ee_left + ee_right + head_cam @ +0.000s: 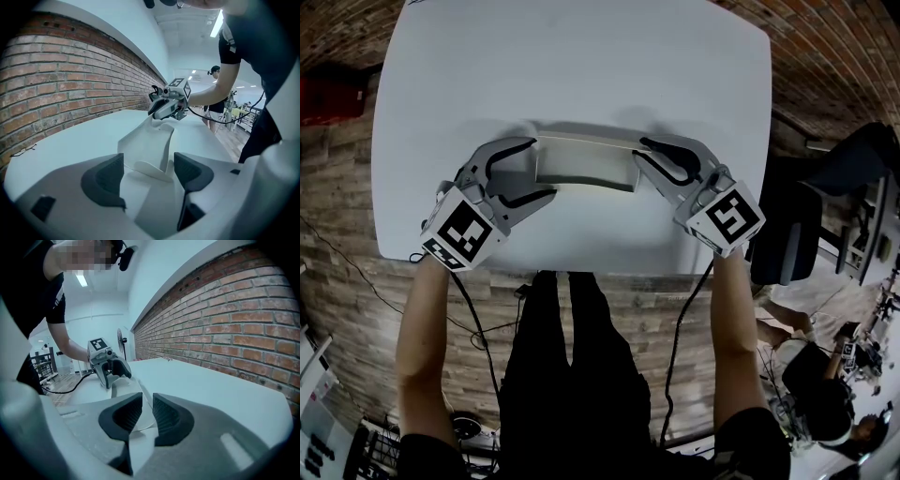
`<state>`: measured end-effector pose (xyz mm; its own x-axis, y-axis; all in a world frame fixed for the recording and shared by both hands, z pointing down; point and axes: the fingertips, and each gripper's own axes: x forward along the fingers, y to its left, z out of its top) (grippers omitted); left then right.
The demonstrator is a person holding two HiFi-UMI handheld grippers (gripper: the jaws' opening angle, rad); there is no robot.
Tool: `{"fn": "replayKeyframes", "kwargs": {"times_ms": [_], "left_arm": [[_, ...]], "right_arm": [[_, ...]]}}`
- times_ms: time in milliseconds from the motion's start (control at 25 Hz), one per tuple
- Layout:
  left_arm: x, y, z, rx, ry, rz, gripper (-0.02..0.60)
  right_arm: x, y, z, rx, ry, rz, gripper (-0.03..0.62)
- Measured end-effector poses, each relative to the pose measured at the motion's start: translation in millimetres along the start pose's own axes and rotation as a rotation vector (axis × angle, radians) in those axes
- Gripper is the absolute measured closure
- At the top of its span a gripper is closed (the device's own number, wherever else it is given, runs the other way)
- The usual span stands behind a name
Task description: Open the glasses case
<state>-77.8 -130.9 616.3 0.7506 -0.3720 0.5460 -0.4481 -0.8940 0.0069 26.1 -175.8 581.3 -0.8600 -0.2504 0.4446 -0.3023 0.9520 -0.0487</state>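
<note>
- From the head view alone: the glasses case [586,169] is seen lying lengthwise on the middle of the white table [581,66]. The left gripper [542,169] is at the case's left end and the right gripper [645,150] at its right end.
- From the left gripper view alone: its jaws are seen spread wide, one dark pad on either side of the case's left end and close against it. A flat rounded tongue of the case lies between the pads.
- From the right gripper view alone: its jaws are seen nearly together, pinching a thin white edge at the case's right end.
- A brick wall [70,84] beyond the case is shown plainly in both gripper views.
- Case noted as white, long and smooth. From above, a pale top strip is seen over a greyer front face. In the left gripper view one side stands taller, as a curved wall.
- Whether the lid is lifted cannot be told.
</note>
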Motion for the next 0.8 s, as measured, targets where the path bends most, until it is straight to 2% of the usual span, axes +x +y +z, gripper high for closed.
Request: {"fn": "replayKeyframes", "kwargs": {"times_ms": [400, 600, 800], "left_arm": [[-0.5, -0.4, 0.4, -0.001, 0.003, 0.005, 0.264], [0.0, 1.2, 1.0, -0.006, -0.004, 0.002, 0.264], [-1.0, 1.2, 3.7, -0.013, -0.024, -0.004, 0.264]], "right_arm": [[6.4, -19.8, -5.5, 0.013, 0.021, -0.077, 0.539], [9.5, -33.9, -14.9, 0.070, 0.032, -0.135, 0.537], [3.7, -27.6, -10.3, 0.069, 0.020, -0.113, 0.525]]}}
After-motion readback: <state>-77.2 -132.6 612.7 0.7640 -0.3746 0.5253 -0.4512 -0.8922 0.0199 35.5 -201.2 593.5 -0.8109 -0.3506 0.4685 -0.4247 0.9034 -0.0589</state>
